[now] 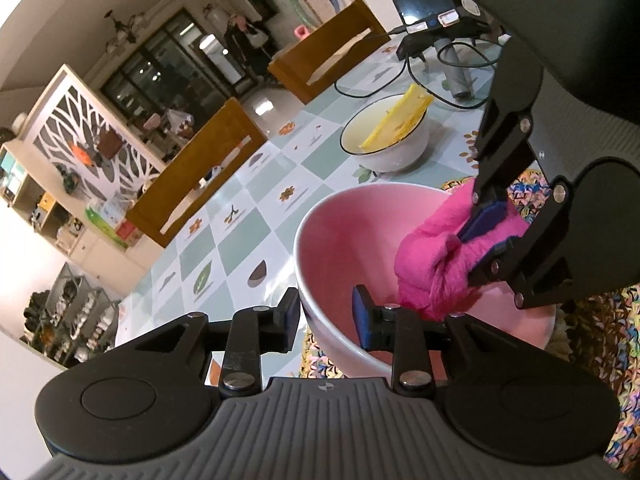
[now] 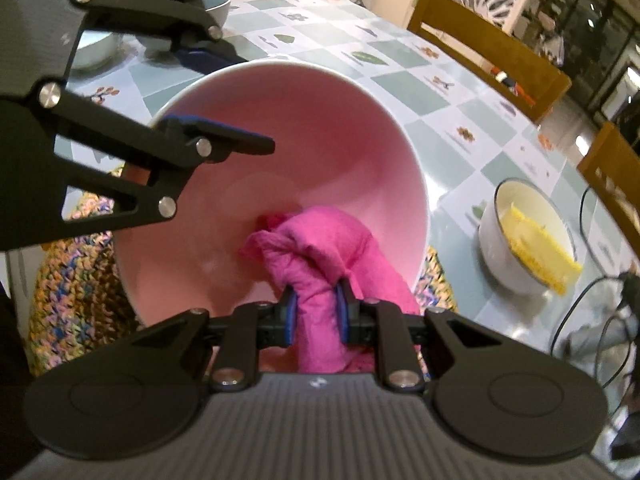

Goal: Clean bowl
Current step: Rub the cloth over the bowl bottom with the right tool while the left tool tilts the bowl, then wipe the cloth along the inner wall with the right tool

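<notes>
A bowl [image 1: 344, 240], pink inside and white outside, is tilted over a multicoloured crocheted mat [image 1: 600, 340]. My left gripper [image 1: 326, 316] is shut on the bowl's near rim, one finger inside and one outside. My right gripper [image 2: 316, 312] is shut on a magenta cloth [image 2: 320, 252] and presses it against the inside of the bowl [image 2: 320, 148]. The left wrist view shows the right gripper [image 1: 486, 236] coming in from the right with the cloth [image 1: 432, 268] bunched inside the bowl. The left gripper [image 2: 224, 100] shows astride the rim in the right wrist view.
A white bowl [image 1: 408, 148] holding a yellow sponge [image 1: 400, 120] stands further along the checked tablecloth [image 1: 240, 240]; it also shows in the right wrist view [image 2: 516, 264]. A black device [image 1: 432, 8] with cables lies behind it. Two wooden chairs [image 1: 208, 168] line the table's edge. Another pale bowl [image 2: 216, 4] sits far left.
</notes>
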The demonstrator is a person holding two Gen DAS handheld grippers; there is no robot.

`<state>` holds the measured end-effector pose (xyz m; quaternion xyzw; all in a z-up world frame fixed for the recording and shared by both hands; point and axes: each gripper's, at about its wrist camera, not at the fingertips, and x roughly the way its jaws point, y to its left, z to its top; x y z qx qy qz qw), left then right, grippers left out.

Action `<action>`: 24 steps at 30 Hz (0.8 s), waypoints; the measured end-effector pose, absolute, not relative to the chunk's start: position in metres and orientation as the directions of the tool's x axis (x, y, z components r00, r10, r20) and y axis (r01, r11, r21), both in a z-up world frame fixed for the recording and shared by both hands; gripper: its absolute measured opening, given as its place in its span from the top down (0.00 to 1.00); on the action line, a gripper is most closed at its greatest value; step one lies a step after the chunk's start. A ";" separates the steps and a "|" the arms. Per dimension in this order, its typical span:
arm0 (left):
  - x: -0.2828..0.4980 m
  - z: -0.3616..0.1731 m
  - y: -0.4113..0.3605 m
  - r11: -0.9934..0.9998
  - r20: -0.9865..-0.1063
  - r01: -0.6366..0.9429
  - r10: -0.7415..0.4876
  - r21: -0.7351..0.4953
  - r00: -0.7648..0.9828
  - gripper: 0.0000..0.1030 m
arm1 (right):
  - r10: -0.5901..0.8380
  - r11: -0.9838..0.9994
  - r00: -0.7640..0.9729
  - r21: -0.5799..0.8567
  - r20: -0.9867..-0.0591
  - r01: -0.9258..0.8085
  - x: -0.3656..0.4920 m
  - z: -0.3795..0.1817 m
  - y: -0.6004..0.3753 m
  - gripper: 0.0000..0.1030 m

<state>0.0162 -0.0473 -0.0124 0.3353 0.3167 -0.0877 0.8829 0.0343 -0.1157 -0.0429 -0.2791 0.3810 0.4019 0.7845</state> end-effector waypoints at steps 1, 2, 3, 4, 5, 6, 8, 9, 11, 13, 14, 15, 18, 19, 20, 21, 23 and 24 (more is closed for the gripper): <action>0.016 -0.012 -0.047 0.764 -0.621 0.365 0.058 0.532 0.782 0.69 | 0.421 0.530 0.380 -0.116 -0.823 -0.840 0.034 -0.043 -0.117 0.79; 0.016 -0.012 -0.047 0.768 -0.623 0.363 0.059 0.528 0.780 0.69 | 0.425 0.539 0.373 -0.100 -0.825 -0.836 0.034 -0.043 -0.118 0.79; 0.016 -0.012 -0.047 0.774 -0.627 0.360 0.062 0.522 0.777 0.68 | 0.429 0.548 0.367 -0.085 -0.826 -0.832 0.033 -0.043 -0.119 0.79; 0.015 -0.012 -0.047 0.777 -0.629 0.357 0.063 0.519 0.775 0.68 | 0.435 0.562 0.359 -0.062 -0.826 -0.825 0.033 -0.043 -0.120 0.79; 0.015 -0.013 -0.048 0.780 -0.631 0.354 0.066 0.515 0.773 0.68 | 0.439 0.571 0.353 -0.046 -0.826 -0.820 0.032 -0.043 -0.121 0.79; 0.015 -0.013 -0.048 0.783 -0.633 0.352 0.068 0.512 0.771 0.67 | 0.443 0.580 0.347 -0.031 -0.827 -0.814 0.032 -0.043 -0.122 0.79; 0.013 -0.014 -0.048 0.788 -0.639 0.350 0.070 0.506 0.766 0.66 | 0.449 0.591 0.339 -0.010 -0.827 -0.807 0.030 -0.042 -0.123 0.79; 0.013 -0.014 -0.048 0.790 -0.642 0.350 0.071 0.503 0.764 0.65 | 0.450 0.594 0.338 -0.004 -0.826 -0.804 0.029 -0.042 -0.123 0.79; 0.011 -0.016 -0.048 0.794 -0.645 0.346 0.075 0.499 0.760 0.64 | 0.454 0.603 0.334 0.008 -0.826 -0.798 0.028 -0.042 -0.123 0.79; 0.011 -0.017 -0.046 0.805 -0.654 0.339 0.079 0.487 0.753 0.64 | 0.460 0.612 0.329 0.026 -0.825 -0.791 0.026 -0.042 -0.123 0.79; 0.011 -0.018 -0.045 0.813 -0.661 0.335 0.080 0.476 0.746 0.64 | 0.463 0.615 0.324 0.036 -0.825 -0.787 0.025 -0.042 -0.123 0.79; 0.011 -0.019 -0.043 0.821 -0.668 0.331 0.080 0.465 0.739 0.64 | 0.465 0.618 0.322 0.042 -0.824 -0.785 0.025 -0.042 -0.124 0.79; 0.011 -0.021 -0.039 0.845 -0.695 0.323 0.077 0.425 0.715 0.62 | 0.478 0.628 0.306 0.076 -0.823 -0.775 0.023 -0.042 -0.125 0.79; 0.011 -0.023 -0.037 0.855 -0.706 0.319 0.074 0.408 0.704 0.62 | 0.482 0.630 0.302 0.086 -0.822 -0.772 0.023 -0.042 -0.125 0.79; 0.011 -0.024 -0.036 0.861 -0.712 0.317 0.073 0.399 0.698 0.62 | 0.487 0.631 0.297 0.096 -0.822 -0.770 0.023 -0.042 -0.126 0.79; 0.011 -0.025 -0.034 0.870 -0.723 0.312 0.070 0.381 0.687 0.62 | 0.490 0.633 0.294 0.103 -0.821 -0.767 0.022 -0.042 -0.126 0.79; 0.011 -0.028 -0.032 0.884 -0.739 0.304 0.065 0.354 0.670 0.62 | 0.501 0.640 0.283 0.130 -0.818 -0.758 0.022 -0.042 -0.127 0.79; 0.011 -0.029 -0.031 0.890 -0.746 0.301 0.063 0.342 0.663 0.62 | 0.507 0.643 0.277 0.144 -0.816 -0.752 0.022 -0.042 -0.128 0.79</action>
